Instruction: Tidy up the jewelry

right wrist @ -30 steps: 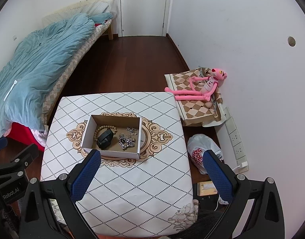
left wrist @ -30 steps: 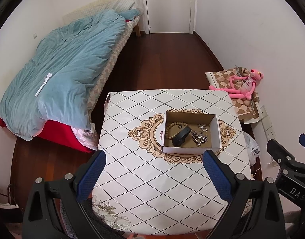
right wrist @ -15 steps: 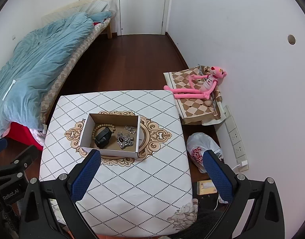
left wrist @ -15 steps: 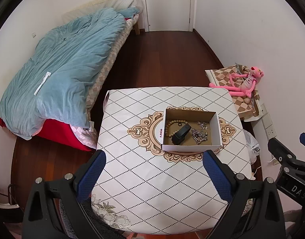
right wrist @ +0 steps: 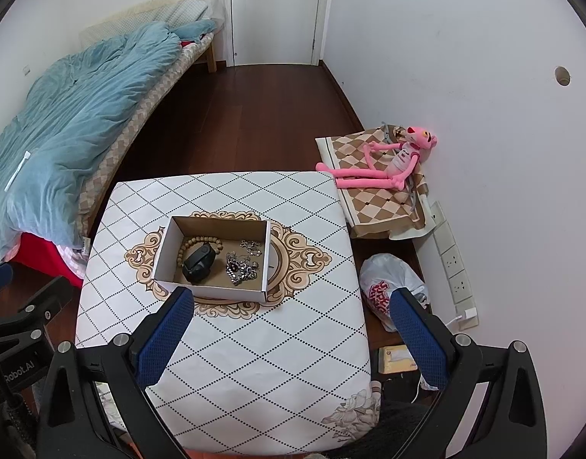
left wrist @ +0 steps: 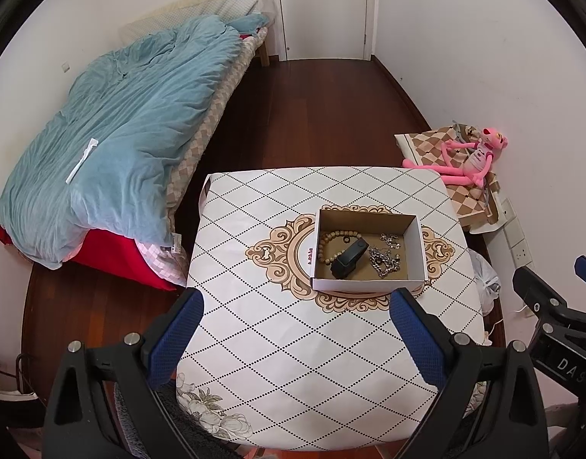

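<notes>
Left wrist view: the left gripper (left wrist: pixel 294 329) hangs above the near part of the table (left wrist: pixel 254 344), its blue fingers (left wrist: pixel 174 338) spread wide with nothing between them. A white box (left wrist: pixel 365 285) sits past the table's middle, toward the right edge, on the cloth's ornate medallion. Inside it, a bead bracelet (left wrist: pixel 327 244) lies at the left, a black watch (left wrist: pixel 348 258) beside it, and silver chains (left wrist: pixel 386 262) at the right. Left of the table stands a bed (left wrist: pixel 113 145) under a blue quilt. A pink toy (left wrist: pixel 469 158) lies on a checked cushion by the right wall. Part of the right gripper (left wrist: pixel 553 306) shows at the right edge, too little to tell its state here.

Right wrist view: the right gripper (right wrist: pixel 291 332) also hovers over the table's near part, fingers (right wrist: pixel 419 338) wide apart and holding nothing. Here the box (right wrist: pixel 216 292) lies left of centre, with the watch (right wrist: pixel 197 262), beads (right wrist: pixel 187 246) and chains (right wrist: pixel 241 267) in the same order. This view alone shows a white plastic bag (right wrist: pixel 388 287) on the floor right of the table, wall sockets (right wrist: pixel 451 260), and a round hole (right wrist: pixel 562 75) in the wall. The left gripper's body (right wrist: pixel 21 325) shows at the left edge.
</notes>
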